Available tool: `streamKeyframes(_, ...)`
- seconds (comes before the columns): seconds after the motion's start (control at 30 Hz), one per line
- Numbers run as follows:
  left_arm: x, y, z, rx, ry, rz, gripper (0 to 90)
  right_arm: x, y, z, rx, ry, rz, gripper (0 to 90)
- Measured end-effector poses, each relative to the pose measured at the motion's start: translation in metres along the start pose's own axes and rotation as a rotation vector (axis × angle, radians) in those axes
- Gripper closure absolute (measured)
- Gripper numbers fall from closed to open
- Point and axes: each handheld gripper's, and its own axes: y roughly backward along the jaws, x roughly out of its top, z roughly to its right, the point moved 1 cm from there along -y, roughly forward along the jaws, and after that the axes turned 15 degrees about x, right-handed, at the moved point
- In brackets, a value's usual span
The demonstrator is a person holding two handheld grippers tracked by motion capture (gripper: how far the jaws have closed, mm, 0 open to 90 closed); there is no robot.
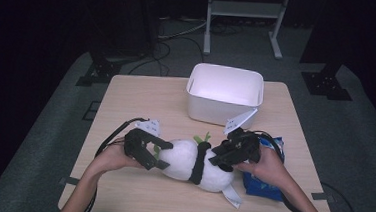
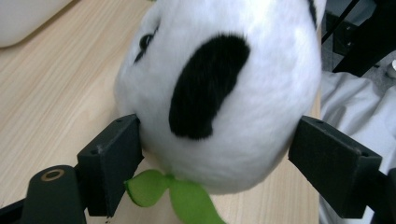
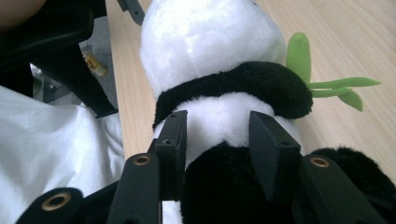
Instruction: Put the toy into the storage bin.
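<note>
Lying on the wooden surface: plush panda, between my two grippers. Behind it, a white bin; beside my right hand, a blue packet, print unreadable. Left gripper, fingers level, bracketed the head, the left pad touching. Right gripper pinched the body.

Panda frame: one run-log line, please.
panda: lying on table | left gripper: around head, jaws at its sides | right gripper: shut on body | bin: behind | blue bag: right
</note>
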Motion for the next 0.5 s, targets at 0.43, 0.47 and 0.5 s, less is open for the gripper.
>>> streamKeyframes(0.43,0.009,0.001,0.010,-0.043,-0.031,0.018,20.6,0.011,-0.009,-0.014,0.046,0.023,-0.060,57.0)
streamKeyframes(0.47,0.008,0.000,0.010,-0.047,-0.034,0.015,21.3,0.014,-0.009,-0.015,0.040,0.022,-0.069,57.0)
streamKeyframes(0.5,0.006,-0.001,0.011,-0.052,-0.029,0.012,21.9,0.017,-0.009,-0.015,0.038,0.024,-0.070,57.0)
